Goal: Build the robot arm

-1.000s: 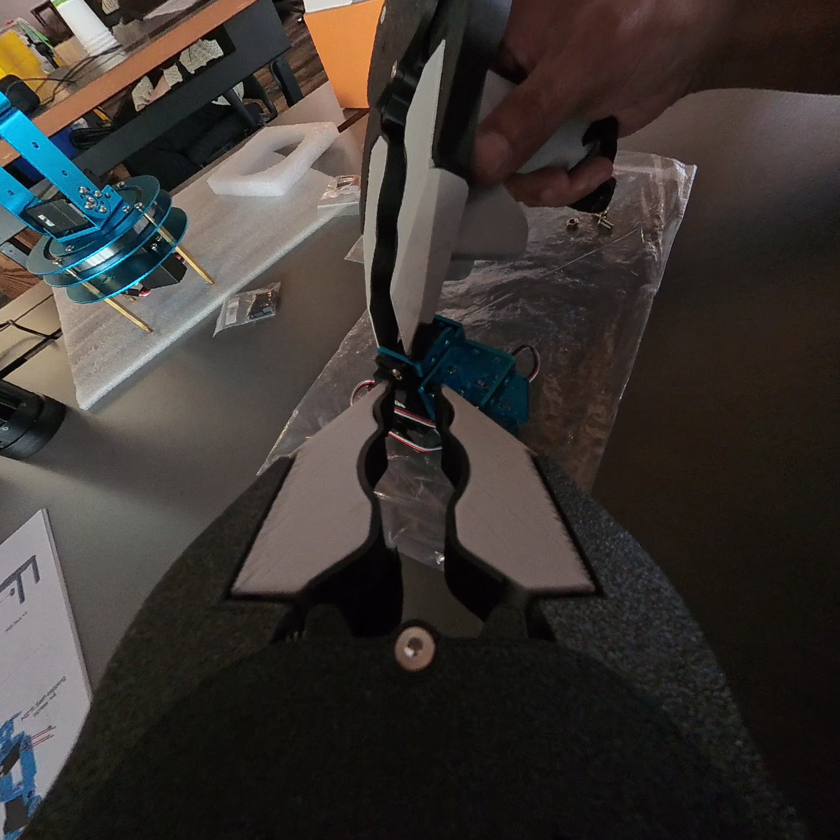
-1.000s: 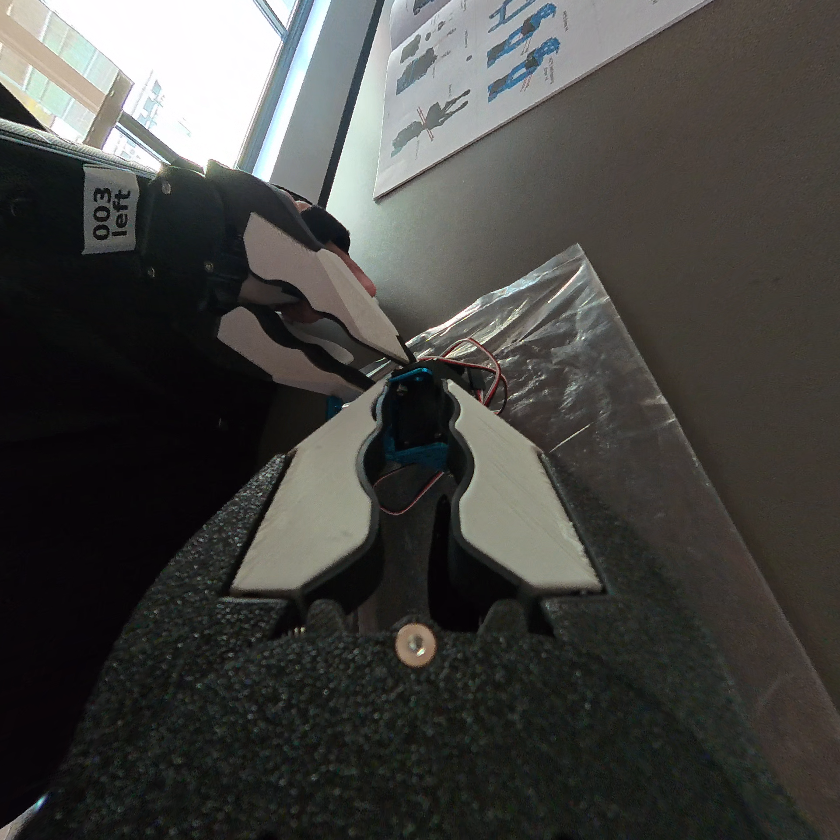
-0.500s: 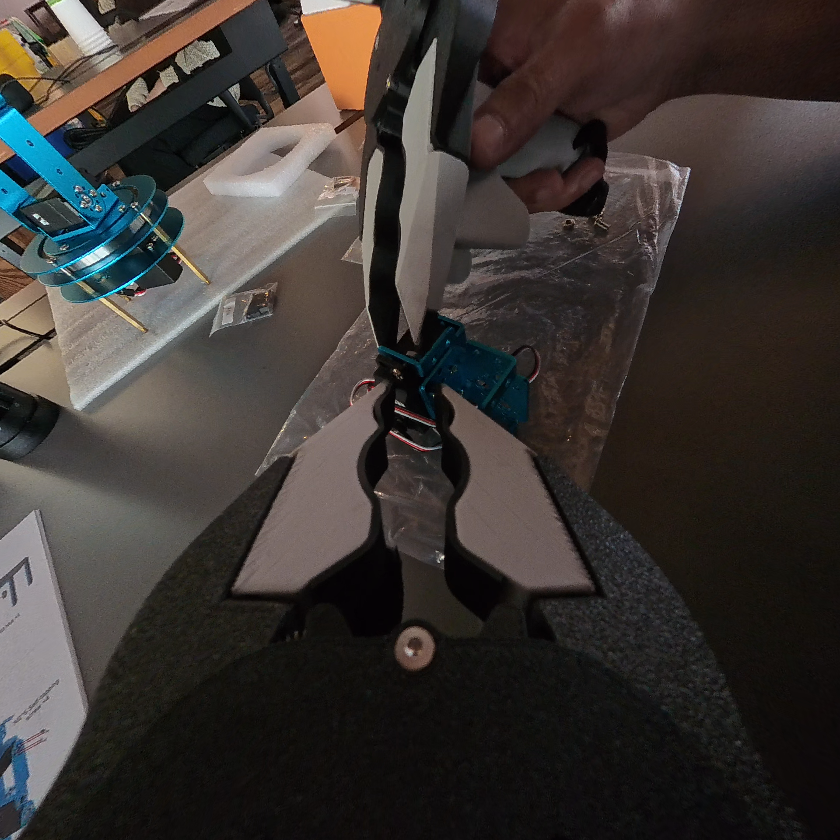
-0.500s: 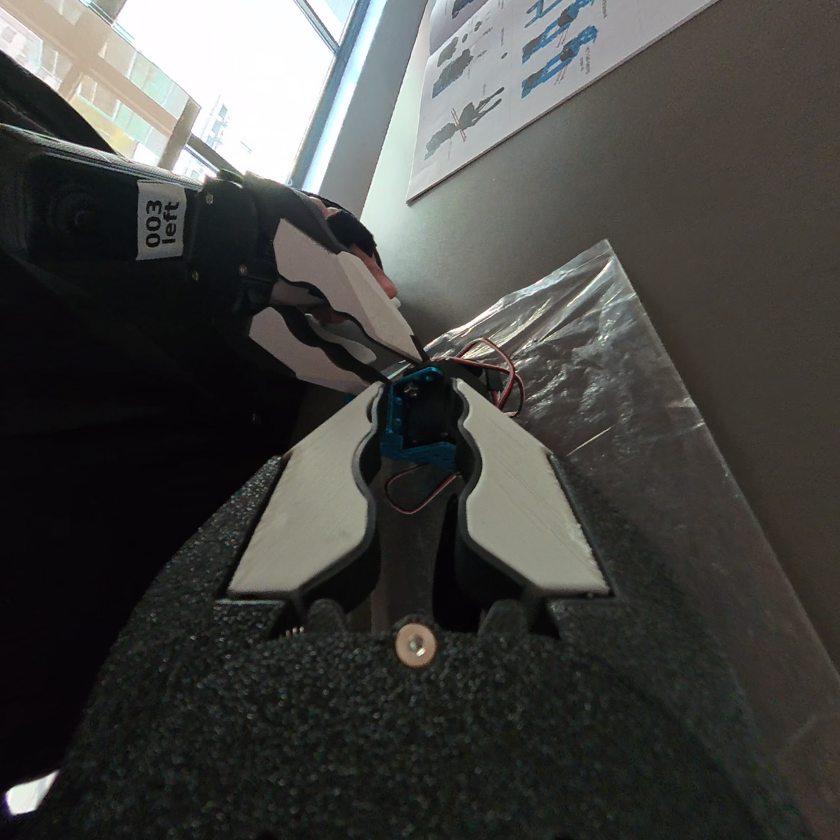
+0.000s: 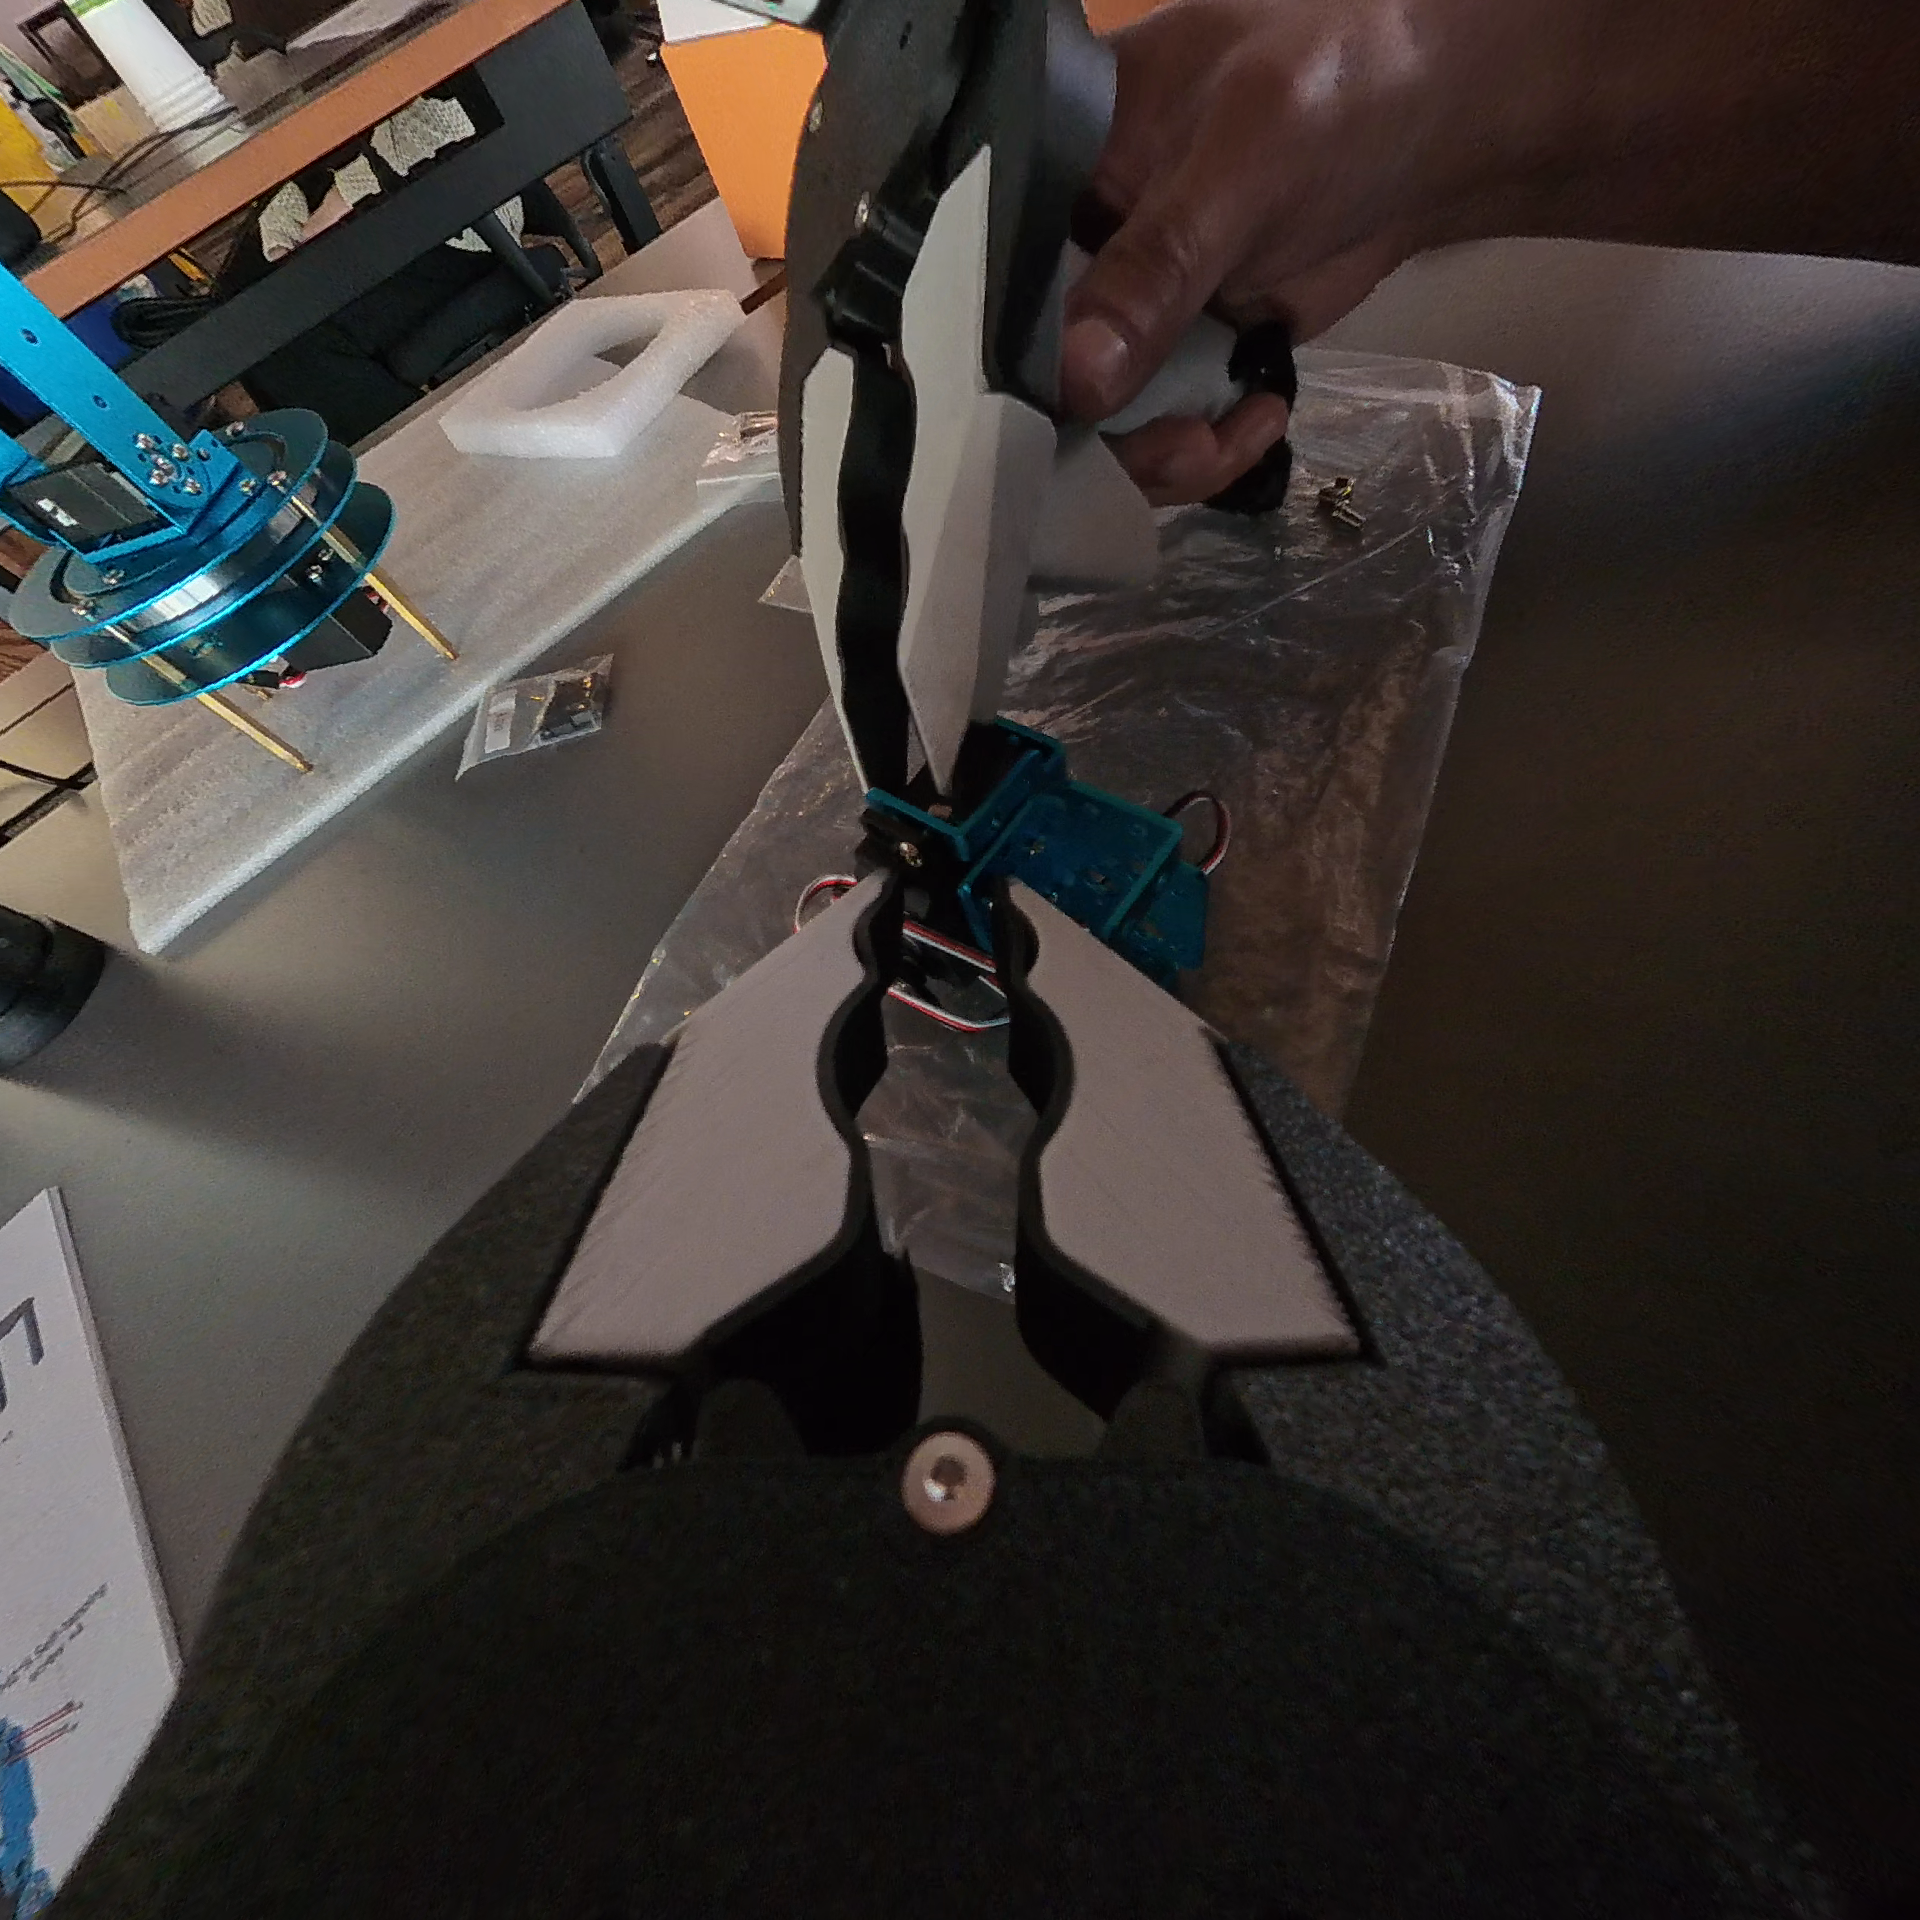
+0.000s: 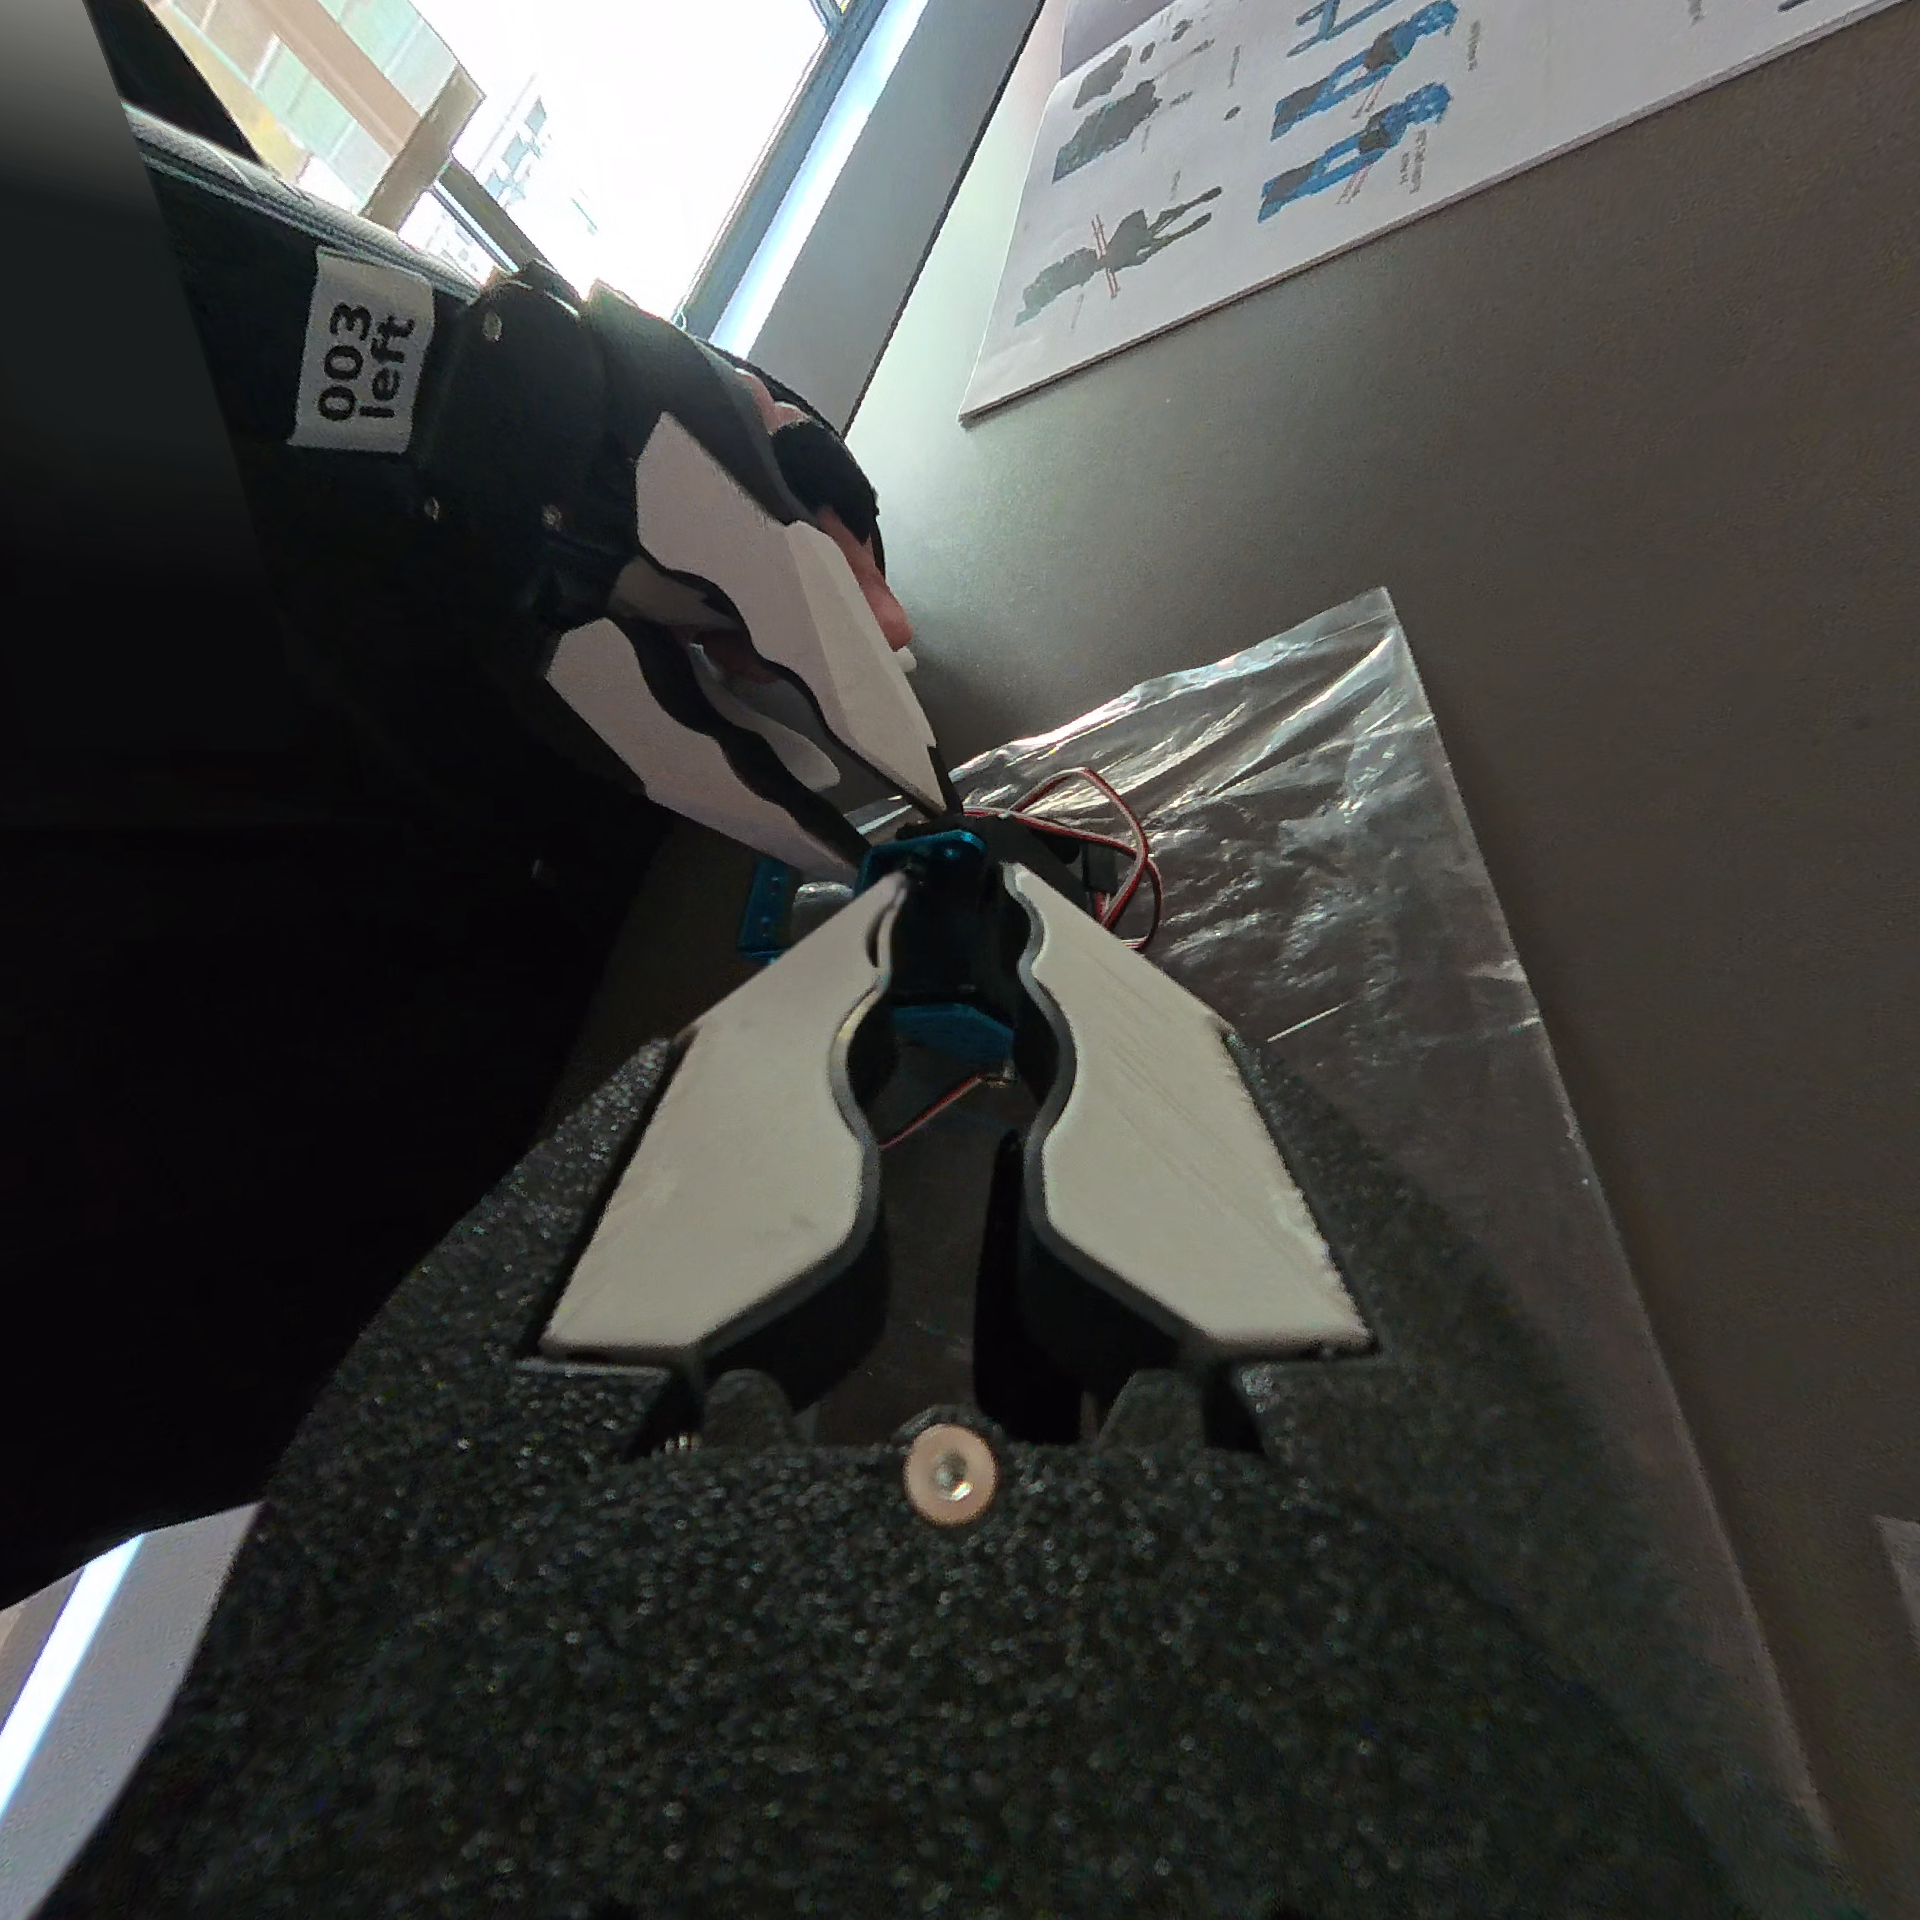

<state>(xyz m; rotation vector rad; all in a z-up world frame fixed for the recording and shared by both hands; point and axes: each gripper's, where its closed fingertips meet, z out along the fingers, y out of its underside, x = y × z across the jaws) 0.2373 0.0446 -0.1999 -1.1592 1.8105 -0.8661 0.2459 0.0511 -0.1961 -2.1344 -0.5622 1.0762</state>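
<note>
At frame centre, my left gripper (image 5: pixel 940 894) and right gripper (image 6: pixel 951 883) both clamp the blue servo bracket (image 5: pixel 1049 831), black-bodied with red-white wires, over a clear plastic bag (image 5: pixel 1299 644).

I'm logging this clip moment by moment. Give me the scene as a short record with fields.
left tongs: shut on blue servo bracket
right tongs: shut on the same bracket, reaching in from above
bracket position: over clear plastic bag, red wires trailing
surface: grey table
nearby: blue disc assembly on foam sheet; printed booklet
</note>
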